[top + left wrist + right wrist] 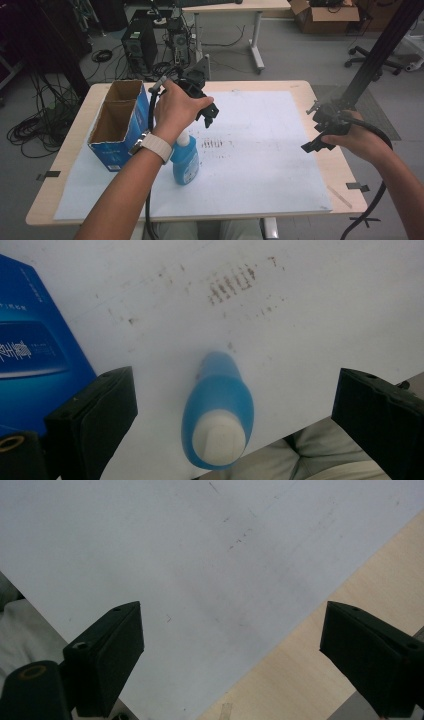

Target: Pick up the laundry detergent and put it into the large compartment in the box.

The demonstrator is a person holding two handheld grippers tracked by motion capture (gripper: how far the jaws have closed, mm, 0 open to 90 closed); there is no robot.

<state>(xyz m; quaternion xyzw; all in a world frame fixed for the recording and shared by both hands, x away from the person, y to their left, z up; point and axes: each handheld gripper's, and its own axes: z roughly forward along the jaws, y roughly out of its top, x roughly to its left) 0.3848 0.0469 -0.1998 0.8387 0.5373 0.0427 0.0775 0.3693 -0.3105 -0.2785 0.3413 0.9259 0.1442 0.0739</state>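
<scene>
The left gripper [227, 425], jaws spread wide, hovers above the upright blue plastic bottle with a white cap [218, 412] beside the blue cardboard box [117, 125]; smooth and probably light, it is best pinched at the narrow neck, while the right gripper [230, 660] hangs open over the white paper sheet [200, 555].

Grey floor [300, 50]; second desk [235, 6] behind; computer tower [140, 47], cable tangle [35, 130] left; office chair base [372, 62] right.

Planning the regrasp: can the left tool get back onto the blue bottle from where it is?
Probably yes: the left tool hangs open right above the upright blue bottle, nothing between them; the blue carton stands clear alongside.
</scene>
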